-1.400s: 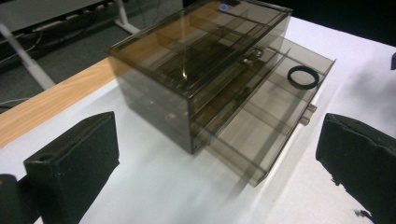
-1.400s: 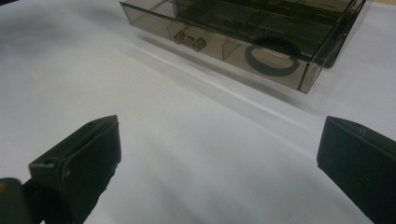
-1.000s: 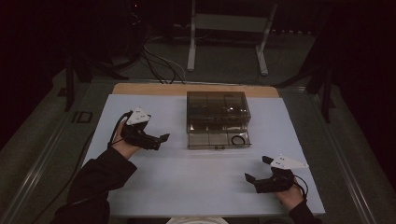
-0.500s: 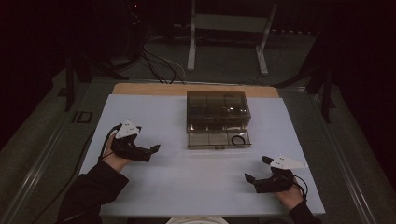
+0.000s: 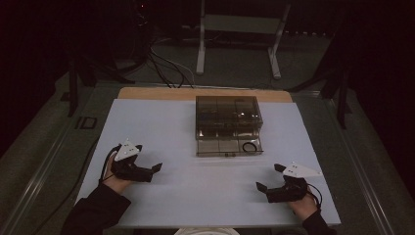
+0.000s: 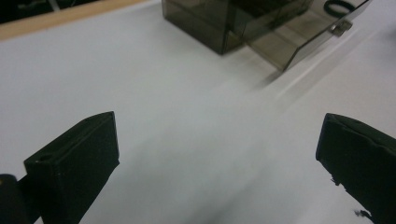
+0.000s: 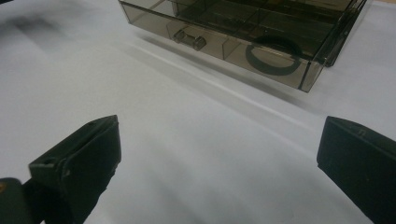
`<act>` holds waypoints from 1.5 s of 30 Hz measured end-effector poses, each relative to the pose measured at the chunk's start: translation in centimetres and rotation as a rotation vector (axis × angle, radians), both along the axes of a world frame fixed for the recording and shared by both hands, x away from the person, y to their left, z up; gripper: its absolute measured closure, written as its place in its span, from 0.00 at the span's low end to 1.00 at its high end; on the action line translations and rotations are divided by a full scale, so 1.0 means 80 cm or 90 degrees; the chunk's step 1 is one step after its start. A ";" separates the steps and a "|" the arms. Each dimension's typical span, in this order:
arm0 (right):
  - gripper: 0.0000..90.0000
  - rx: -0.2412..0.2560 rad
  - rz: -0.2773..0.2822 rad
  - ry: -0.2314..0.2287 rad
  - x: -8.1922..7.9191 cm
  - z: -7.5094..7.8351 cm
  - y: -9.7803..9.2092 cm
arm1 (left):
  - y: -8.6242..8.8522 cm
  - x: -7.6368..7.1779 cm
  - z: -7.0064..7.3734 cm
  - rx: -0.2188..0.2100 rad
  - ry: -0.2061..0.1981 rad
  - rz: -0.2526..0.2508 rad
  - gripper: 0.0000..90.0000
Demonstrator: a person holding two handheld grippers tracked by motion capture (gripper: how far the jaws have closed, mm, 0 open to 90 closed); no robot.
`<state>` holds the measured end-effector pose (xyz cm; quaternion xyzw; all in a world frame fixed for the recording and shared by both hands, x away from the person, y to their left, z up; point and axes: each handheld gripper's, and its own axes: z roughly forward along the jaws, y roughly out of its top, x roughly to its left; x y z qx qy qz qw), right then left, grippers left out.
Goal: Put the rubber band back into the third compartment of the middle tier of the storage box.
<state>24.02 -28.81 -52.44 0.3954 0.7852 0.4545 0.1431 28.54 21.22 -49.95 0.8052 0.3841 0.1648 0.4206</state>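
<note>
Left gripper (image 5: 147, 171) low over the white bench (image 5: 205, 196), jaws spread wide and holding nothing, right gripper (image 5: 268, 179) likewise released and empty near the front edge, smoky drawer box (image 5: 228, 125) mid-bench between them, drawer pulled out, black ring (image 7: 273, 50) inside

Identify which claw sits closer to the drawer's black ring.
The right claw: the black ring lies in the drawer's right front compartment, on its side; the left claw faces the box's other side.
</note>
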 end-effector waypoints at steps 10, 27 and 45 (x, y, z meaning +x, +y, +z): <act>0.00 0.001 -0.001 0.002 0.000 0.000 0.000 | 0.015 -0.018 -0.019 -0.011 0.012 -0.003 0.01; 0.00 -0.010 0.007 0.005 0.002 -0.004 0.003 | 0.023 -0.037 -0.026 -0.002 -0.001 -0.011 0.01; 0.00 -0.017 0.015 0.000 0.000 -0.003 0.006 | 0.023 -0.038 -0.029 -0.009 0.006 -0.012 0.01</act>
